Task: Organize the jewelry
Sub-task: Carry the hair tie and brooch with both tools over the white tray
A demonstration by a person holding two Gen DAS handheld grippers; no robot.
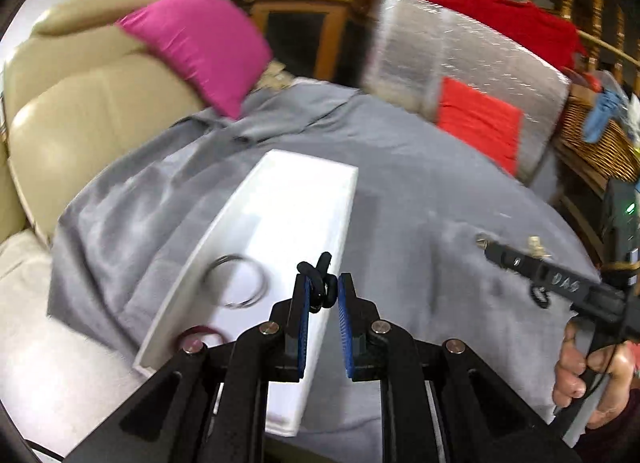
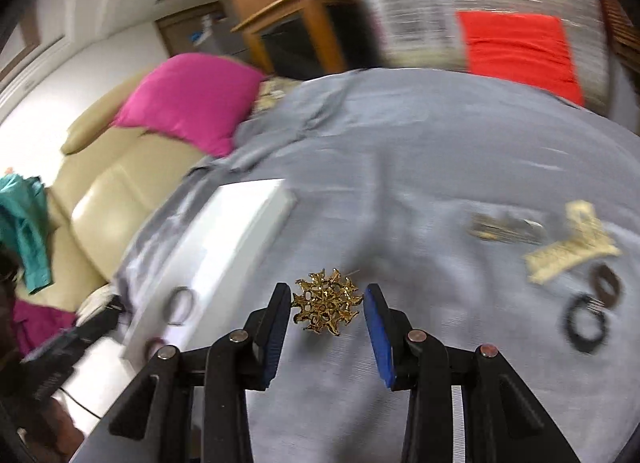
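Left gripper (image 1: 322, 295): jaws nearly closed, pinching a small black knotted hair tie (image 1: 320, 283) above the white tray (image 1: 316, 183). Soft, light, springy; the grip on the knot looks secure.

Right gripper (image 2: 327, 309): jaws partly open, pinching a gold brooch (image 2: 326, 307) at its rim over the grey cloth (image 2: 420, 151). Rigid, light, spiky, probably slippery; hold across opposite edges.

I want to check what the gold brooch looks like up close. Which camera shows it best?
The right wrist view: the gold brooch sits sharp between the right gripper's fingers, its spiky openwork clear. The left wrist view shows that gripper only from the side, with the brooch a small blurred glint at its tip.
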